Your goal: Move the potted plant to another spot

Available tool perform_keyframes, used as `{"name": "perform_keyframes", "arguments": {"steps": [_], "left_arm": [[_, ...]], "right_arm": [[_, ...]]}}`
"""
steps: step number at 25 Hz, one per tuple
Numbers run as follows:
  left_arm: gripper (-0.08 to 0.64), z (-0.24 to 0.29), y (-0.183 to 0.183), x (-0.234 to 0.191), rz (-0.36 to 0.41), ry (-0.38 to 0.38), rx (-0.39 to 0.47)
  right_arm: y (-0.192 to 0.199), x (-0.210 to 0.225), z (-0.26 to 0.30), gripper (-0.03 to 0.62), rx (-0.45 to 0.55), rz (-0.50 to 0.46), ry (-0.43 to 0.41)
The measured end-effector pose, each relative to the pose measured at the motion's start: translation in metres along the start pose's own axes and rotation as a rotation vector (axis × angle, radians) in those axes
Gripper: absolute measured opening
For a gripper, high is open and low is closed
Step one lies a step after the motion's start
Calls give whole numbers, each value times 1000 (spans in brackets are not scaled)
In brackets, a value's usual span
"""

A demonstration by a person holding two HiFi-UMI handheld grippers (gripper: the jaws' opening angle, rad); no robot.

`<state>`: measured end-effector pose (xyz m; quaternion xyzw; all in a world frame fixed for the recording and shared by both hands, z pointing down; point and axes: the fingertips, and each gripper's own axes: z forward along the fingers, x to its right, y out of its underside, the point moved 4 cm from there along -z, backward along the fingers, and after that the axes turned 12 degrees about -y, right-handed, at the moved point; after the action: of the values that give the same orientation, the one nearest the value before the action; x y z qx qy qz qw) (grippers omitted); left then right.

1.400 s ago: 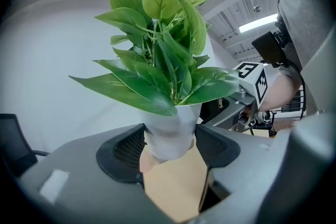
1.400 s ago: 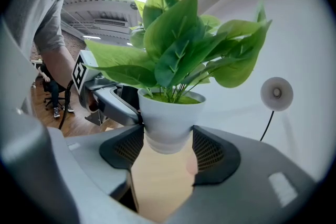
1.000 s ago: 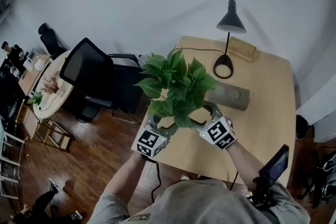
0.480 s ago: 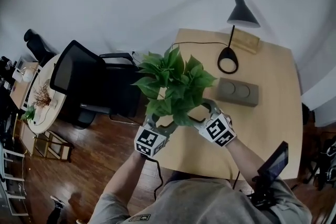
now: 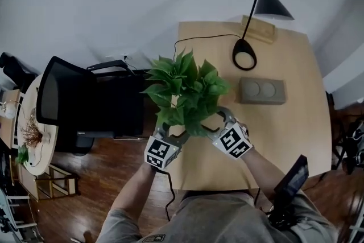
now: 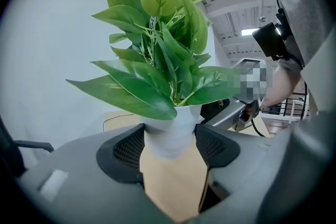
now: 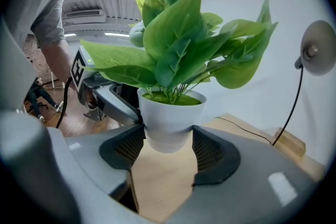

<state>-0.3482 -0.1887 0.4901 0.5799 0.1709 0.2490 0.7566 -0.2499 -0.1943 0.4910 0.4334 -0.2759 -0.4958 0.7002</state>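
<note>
The potted plant has broad green leaves in a small white pot. It hangs just above the light wooden table, near the table's left edge. My left gripper is shut on the pot from one side, with both pads against its wall. From the opposite side my right gripper clasps the same pot. In the head view the leaves hide the pot. The left gripper and right gripper each show the pot wedged between their dark pads.
On the table stand a black lamp with its cable, a grey box with two round dents and a wooden block. A black office chair sits left of the table on the wood floor. A black device hangs by my right arm.
Both grippers have kept their hold and carried the plant along the table's left edge, a little lower. The head view has swung, so the table and chair sit differently in the picture.
</note>
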Motion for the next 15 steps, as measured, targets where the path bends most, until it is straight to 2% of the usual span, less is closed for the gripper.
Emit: {"name": "perform_keyframes", "arguments": {"steps": [5, 8, 15], "left_arm": [[302, 16, 28, -5, -21, 49, -56], [302, 29, 48, -9, -18, 55, -51], [302, 43, 95, -14, -8, 56, -107]], "right_arm": [[25, 6, 18, 298, -53, 43, 18], [44, 10, 30, 298, -86, 72, 19], [85, 10, 63, 298, -141, 132, -7]]}}
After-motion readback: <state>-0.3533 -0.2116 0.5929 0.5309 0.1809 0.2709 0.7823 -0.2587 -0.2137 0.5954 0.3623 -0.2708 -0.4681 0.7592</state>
